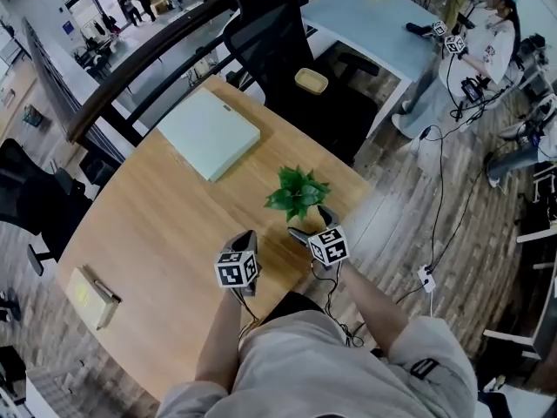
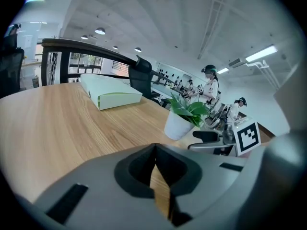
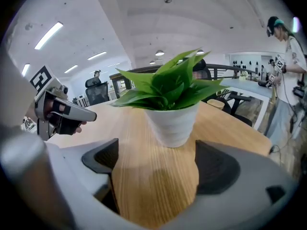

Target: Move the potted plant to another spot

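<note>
Eyes on the potted plant [image 1: 298, 194]: upright in a white pot on the round wooden worktop [image 1: 157, 225], toward the near-right edge, well apart from the pale green box [image 1: 209, 133] further back. Over to the right claw [image 1: 312, 223]: spread wide, pinching nothing, only bare wood in the gap. Seen along its jaws, sits low to the worktop with the potted plant [image 3: 170, 109] dead ahead, centred on the gap and just beyond the tips, not yet between them. No contact to be made out. Leaves fanning out above, pot wall tapering down to a narrower base, long axis straight up, so a level squeeze from either side looks the natural grip. Now the left claw [image 1: 247, 238]: pressed together, empty, hovering nearer the body. From there, lies off to the front-right, near but not in line, with the other claw's marker cube showing just beside the pot. Clearly the right hand's job, then, being both nearer and squared up. Looks like the end of the approach, with the grasp not yet made. Probably calls for a short push straight forward, then closing on the pot below the foliage. Worth watching: a round, tapered wall and an off-centre pinch, likely to tilt or spin the pot, with the worktop's edge close by.
</note>
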`<state>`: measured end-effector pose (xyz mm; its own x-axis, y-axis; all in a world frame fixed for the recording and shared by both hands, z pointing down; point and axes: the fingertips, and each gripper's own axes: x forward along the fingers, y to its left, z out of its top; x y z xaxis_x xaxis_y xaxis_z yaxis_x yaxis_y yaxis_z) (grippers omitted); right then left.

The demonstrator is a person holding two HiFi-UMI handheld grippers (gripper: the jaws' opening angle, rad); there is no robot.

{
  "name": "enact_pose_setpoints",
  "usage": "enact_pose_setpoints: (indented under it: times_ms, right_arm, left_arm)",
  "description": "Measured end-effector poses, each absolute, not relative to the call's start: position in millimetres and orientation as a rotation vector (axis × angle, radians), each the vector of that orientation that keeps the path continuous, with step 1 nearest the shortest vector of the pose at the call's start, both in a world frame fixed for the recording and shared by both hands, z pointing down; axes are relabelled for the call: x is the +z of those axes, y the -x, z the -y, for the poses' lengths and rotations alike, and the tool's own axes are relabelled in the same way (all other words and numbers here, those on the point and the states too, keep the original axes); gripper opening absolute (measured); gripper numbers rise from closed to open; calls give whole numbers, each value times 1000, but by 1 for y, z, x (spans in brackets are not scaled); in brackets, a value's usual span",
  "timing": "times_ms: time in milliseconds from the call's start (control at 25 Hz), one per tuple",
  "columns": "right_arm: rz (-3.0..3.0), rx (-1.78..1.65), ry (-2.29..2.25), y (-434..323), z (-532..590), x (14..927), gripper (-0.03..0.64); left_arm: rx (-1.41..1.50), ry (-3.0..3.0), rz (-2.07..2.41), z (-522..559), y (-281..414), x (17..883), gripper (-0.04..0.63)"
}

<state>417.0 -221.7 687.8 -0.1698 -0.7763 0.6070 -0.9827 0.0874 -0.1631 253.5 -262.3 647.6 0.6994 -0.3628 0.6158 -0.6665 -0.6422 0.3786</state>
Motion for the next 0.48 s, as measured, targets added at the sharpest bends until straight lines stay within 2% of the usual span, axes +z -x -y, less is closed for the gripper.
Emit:
enact_pose_setpoints:
  times_ms: [160, 480]
  right_arm:
    - [1974, 801, -1773, -410, 203, 681, 477]
    - [1929, 792, -1789, -386, 183, 669, 352]
  left_arm:
    - [637, -2311, 790, 256, -243, 640, 12]
    - [596, -2310, 797, 240, -212, 632, 12]
